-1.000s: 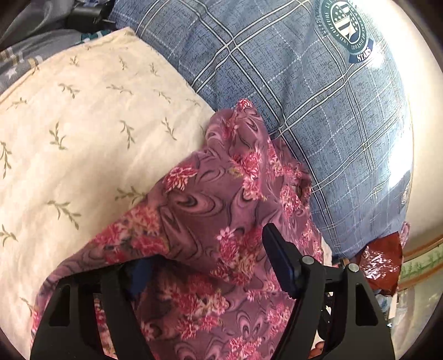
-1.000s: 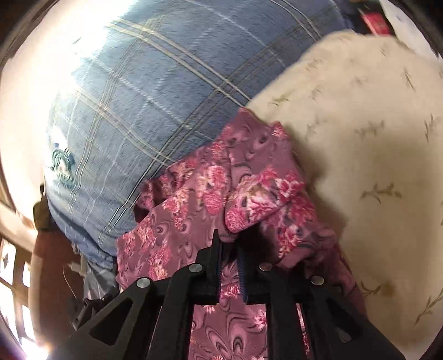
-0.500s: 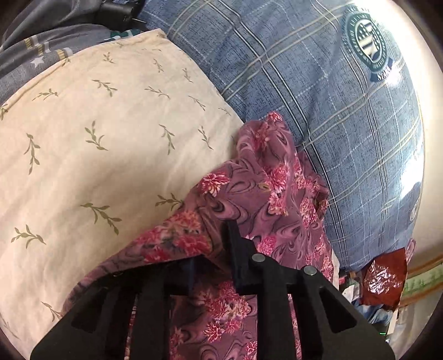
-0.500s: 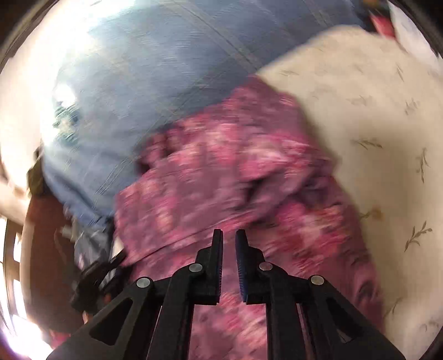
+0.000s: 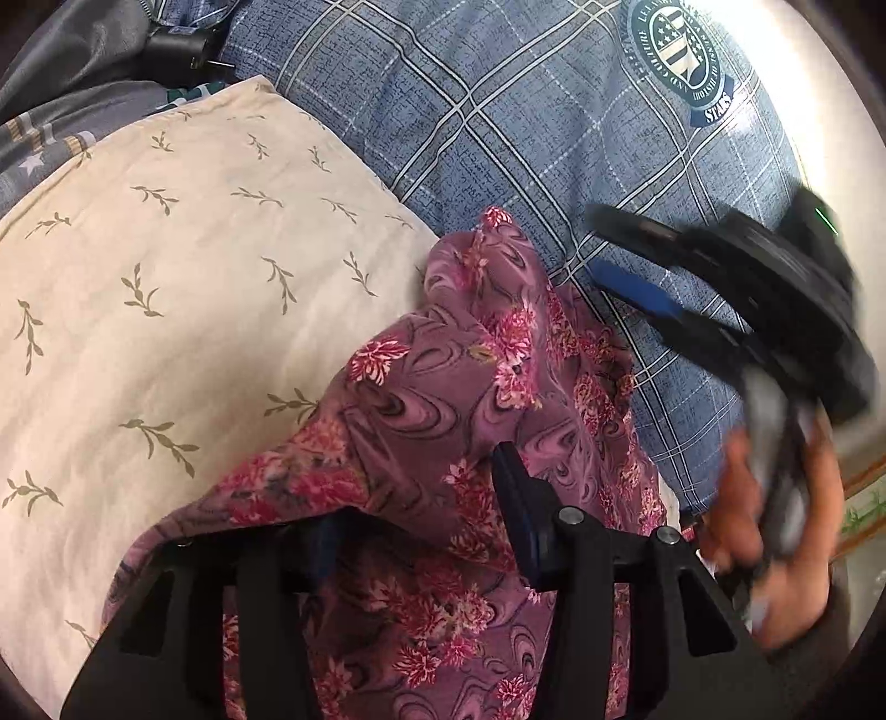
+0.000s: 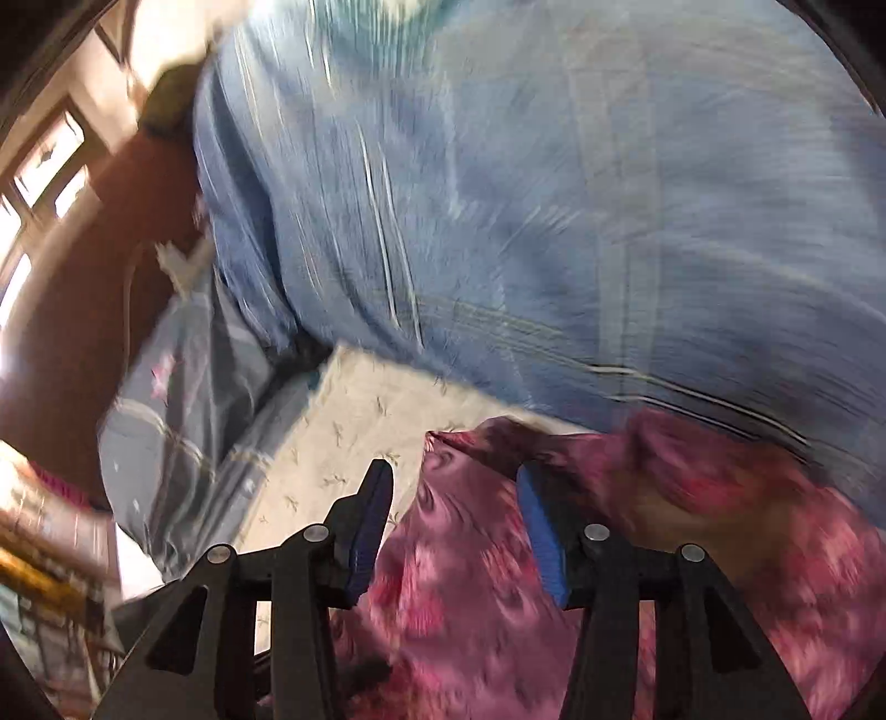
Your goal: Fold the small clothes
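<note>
A purple garment with pink flowers (image 5: 454,399) lies bunched across a cream pillow (image 5: 183,310) and a blue plaid pillow (image 5: 542,133). My left gripper (image 5: 421,526) sits low over it with the jaws apart; cloth lies draped over the left finger and between the jaws. My right gripper (image 6: 454,498) is open and empty, hovering over the garment's edge (image 6: 498,581) in a blurred view. It also shows in the left wrist view (image 5: 626,260), held in a hand at the right, above the blue pillow.
A grey star-patterned sheet (image 5: 50,138) lies at the far left. A dark red headboard (image 6: 72,310) and a window (image 6: 44,166) stand beyond the bed. A black object (image 5: 183,47) rests at the top.
My right gripper let go of the garment, opened and swung away over the blue pillow. My left gripper's jaws closed, then widened again with cloth between them.
</note>
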